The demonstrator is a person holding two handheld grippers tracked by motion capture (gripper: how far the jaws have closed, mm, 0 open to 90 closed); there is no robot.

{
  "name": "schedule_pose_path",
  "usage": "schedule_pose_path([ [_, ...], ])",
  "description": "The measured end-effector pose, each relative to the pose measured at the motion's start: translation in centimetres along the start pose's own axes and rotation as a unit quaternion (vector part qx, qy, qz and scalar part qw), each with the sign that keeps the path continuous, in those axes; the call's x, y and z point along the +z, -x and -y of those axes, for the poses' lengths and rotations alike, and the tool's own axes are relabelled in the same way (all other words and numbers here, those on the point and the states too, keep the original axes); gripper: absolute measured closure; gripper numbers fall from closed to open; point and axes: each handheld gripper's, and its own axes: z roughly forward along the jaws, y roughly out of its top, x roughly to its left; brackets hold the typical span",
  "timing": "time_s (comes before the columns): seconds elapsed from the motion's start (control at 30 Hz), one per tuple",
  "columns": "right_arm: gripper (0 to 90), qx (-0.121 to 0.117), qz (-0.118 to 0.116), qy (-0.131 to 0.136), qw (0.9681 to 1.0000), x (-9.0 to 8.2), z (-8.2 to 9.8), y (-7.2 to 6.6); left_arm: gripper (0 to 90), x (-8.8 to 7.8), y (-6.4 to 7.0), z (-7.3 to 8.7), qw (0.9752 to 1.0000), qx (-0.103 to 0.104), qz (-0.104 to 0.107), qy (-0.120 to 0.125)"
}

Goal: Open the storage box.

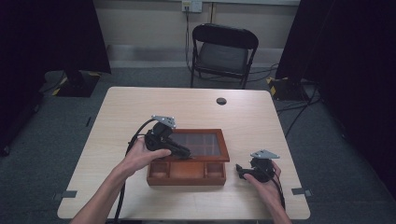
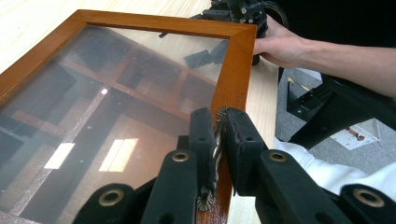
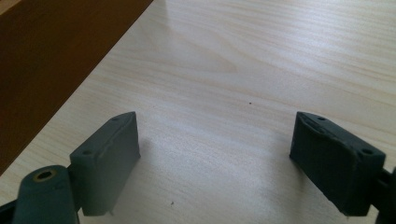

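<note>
The left tongs (image 2: 218, 140) pinch a small metal clasp (image 2: 215, 154) on the front edge of the box's (image 1: 187, 175) glass lid (image 2: 140, 79), which tilts up ahead of them. The right tongs (image 3: 215, 158) rest wide apart on the tabletop (image 3: 261, 60), box just to their left.

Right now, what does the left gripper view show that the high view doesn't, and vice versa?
Left gripper view: the left gripper is shut on a small metal clasp at the front edge of the box's glass lid, with dividers visible through the glass.

High view: the whole table, a folding chair behind it, and the lid partly raised over the box.

Both: the wooden box and lid, and the right gripper beside the box.
</note>
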Motion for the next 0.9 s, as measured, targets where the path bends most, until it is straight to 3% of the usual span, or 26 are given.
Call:
schedule_pose_path([
  [0.9,14.8,0.0,0.0,0.0,1.0,0.0,0.0,0.0,81.3,-1.1,-0.6,-1.8,0.9999,-0.009,0.003,-0.005],
])
